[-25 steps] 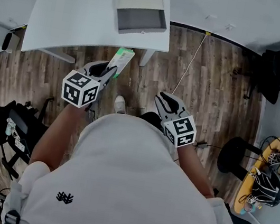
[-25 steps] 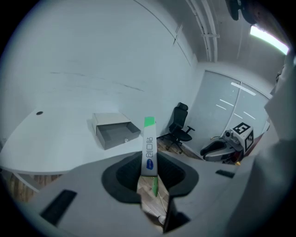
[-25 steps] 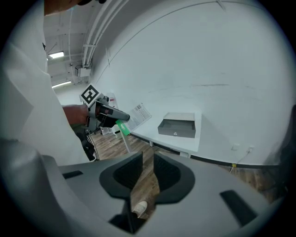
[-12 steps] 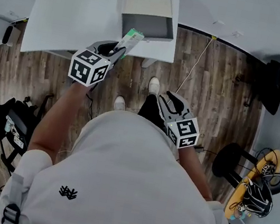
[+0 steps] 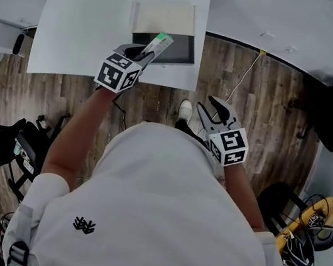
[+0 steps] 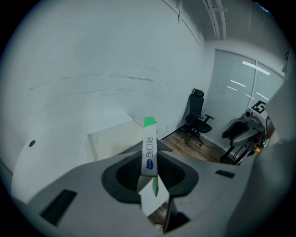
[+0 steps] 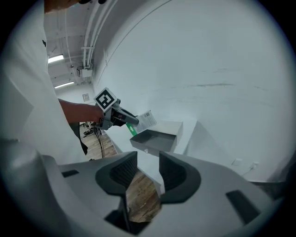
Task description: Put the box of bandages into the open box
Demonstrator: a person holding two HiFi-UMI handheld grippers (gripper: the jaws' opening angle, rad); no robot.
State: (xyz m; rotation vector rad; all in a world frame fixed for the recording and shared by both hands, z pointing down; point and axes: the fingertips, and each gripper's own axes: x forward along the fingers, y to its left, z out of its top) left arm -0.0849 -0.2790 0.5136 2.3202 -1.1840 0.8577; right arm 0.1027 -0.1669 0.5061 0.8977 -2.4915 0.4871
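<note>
Now left tool (image 5: 143, 55) clamps bandage box (image 5: 157, 45) by open box (image 5: 177, 51), right tool (image 5: 215, 108) opening empty

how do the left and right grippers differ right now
The left gripper is shut on the box of bandages; the right gripper is empty, its jaws having just been opening. The left gripper is by the open box; the right gripper hangs over the floor. Both carry marker cubes.
</note>
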